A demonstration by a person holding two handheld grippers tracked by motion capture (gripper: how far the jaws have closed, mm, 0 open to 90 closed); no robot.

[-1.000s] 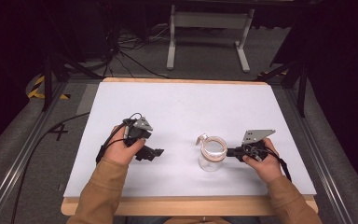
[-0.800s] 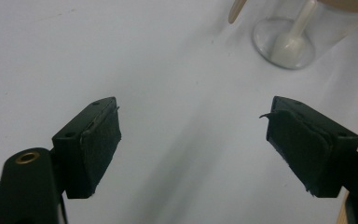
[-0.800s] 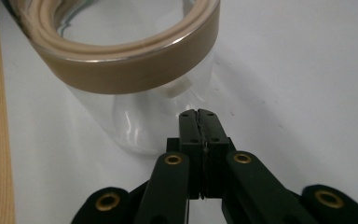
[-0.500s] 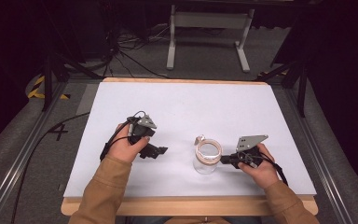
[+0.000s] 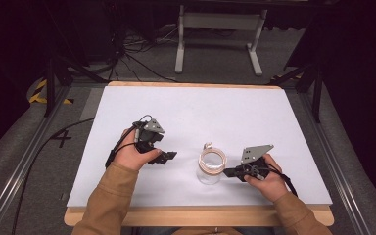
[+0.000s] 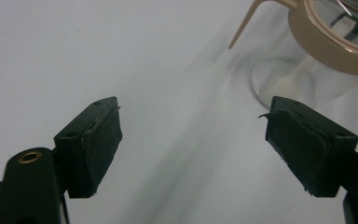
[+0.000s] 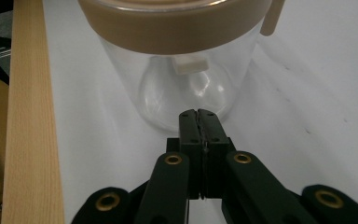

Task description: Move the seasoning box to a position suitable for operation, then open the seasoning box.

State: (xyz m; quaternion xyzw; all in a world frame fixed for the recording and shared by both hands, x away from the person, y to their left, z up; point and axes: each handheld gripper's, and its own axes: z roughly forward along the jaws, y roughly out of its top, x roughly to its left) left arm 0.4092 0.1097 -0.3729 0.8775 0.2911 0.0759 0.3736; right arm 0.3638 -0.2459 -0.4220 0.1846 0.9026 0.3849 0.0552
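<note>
A clear glass jar [image 5: 210, 167] with a tan lid ring stands upright on the white table top [image 5: 200, 112], near the front middle. My right gripper [image 5: 227, 172] lies low just right of it, jaws shut with nothing between them. In the right gripper view the shut tips [image 7: 199, 116] point at the jar [image 7: 177, 65] near its base, touching or almost touching the glass. My left gripper [image 5: 169, 156] rests left of the jar, a short gap away. Its jaws stand wide open [image 6: 193, 144] and empty, with the jar [image 6: 328, 51] ahead to the right.
The table's wooden front edge [image 5: 200, 214] runs close below both hands. A metal stand [image 5: 220, 29] and cables [image 5: 127, 54] sit on the floor behind the table. Bare white surface stretches across the back half.
My right gripper has slid left and toward the front edge, up to the jar, which has shifted slightly the same way. The left gripper has barely moved.
</note>
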